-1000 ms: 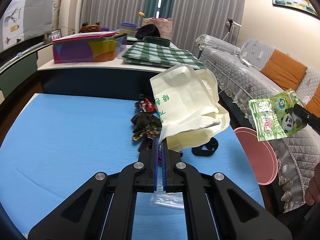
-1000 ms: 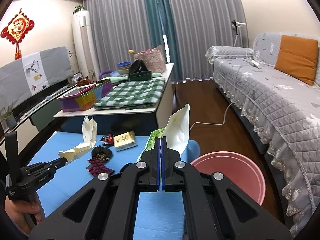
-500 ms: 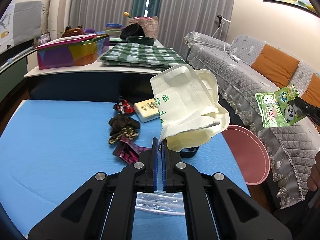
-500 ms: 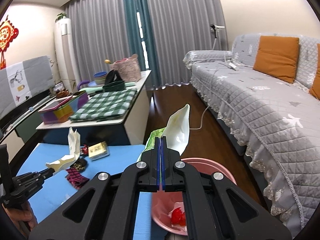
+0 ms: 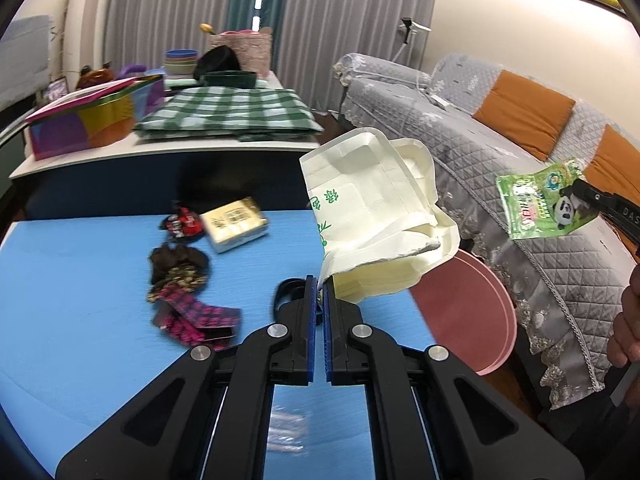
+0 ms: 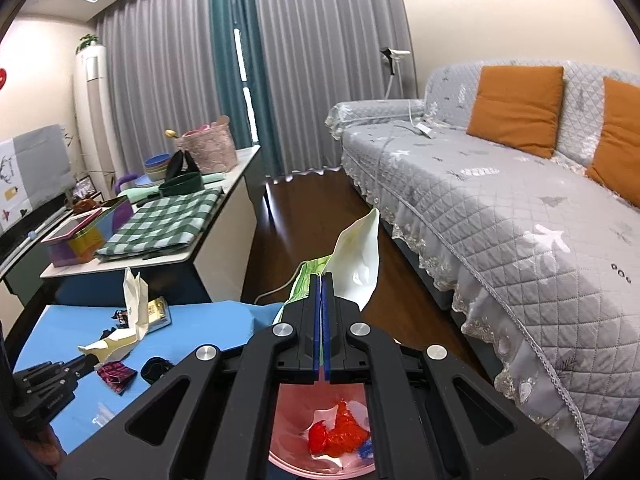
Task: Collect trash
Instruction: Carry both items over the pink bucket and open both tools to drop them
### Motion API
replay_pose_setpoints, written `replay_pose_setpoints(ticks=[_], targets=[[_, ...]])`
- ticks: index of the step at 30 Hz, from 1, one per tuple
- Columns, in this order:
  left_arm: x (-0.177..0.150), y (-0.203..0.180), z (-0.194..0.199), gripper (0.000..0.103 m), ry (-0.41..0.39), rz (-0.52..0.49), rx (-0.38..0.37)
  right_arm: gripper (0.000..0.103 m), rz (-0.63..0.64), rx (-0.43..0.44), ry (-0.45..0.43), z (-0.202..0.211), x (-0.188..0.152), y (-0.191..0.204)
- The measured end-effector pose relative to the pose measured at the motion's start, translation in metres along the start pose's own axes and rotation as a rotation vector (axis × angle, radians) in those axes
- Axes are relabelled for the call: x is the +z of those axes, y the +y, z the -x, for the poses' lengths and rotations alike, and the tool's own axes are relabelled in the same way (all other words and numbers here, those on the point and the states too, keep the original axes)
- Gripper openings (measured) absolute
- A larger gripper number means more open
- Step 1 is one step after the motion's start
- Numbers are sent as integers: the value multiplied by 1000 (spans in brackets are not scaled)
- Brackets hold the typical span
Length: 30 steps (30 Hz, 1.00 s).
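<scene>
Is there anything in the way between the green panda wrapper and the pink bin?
Nothing visible. The right claw is shut on the green panda wrapper, and the pink bin sits open right below it, with only some red trash at its bottom.

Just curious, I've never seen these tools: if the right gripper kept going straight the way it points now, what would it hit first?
Probably the dark wood floor beside the grey sofa. The right gripper, shut on a green snack wrapper, tilts slightly downward over the pink bin; depth is uncertain.
</scene>
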<state>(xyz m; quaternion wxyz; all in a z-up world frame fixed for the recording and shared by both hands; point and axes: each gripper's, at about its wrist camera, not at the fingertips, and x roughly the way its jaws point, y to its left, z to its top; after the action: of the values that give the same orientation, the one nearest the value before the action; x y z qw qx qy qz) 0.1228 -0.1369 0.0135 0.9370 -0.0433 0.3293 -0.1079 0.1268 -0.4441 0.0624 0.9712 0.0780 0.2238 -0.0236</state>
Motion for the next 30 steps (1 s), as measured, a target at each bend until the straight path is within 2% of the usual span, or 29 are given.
replay_pose_setpoints(ticks=[14, 20, 30], targets=[[10, -63, -52, 3, 57, -50, -95, 1, -23, -89, 35, -17, 0, -23], [8, -79, -77, 3, 101, -55, -104, 1, -45, -119, 52, -24, -1, -36], [12, -100, -94, 3, 117, -82, -114, 1, -50, -128, 72, -33, -4, -42]])
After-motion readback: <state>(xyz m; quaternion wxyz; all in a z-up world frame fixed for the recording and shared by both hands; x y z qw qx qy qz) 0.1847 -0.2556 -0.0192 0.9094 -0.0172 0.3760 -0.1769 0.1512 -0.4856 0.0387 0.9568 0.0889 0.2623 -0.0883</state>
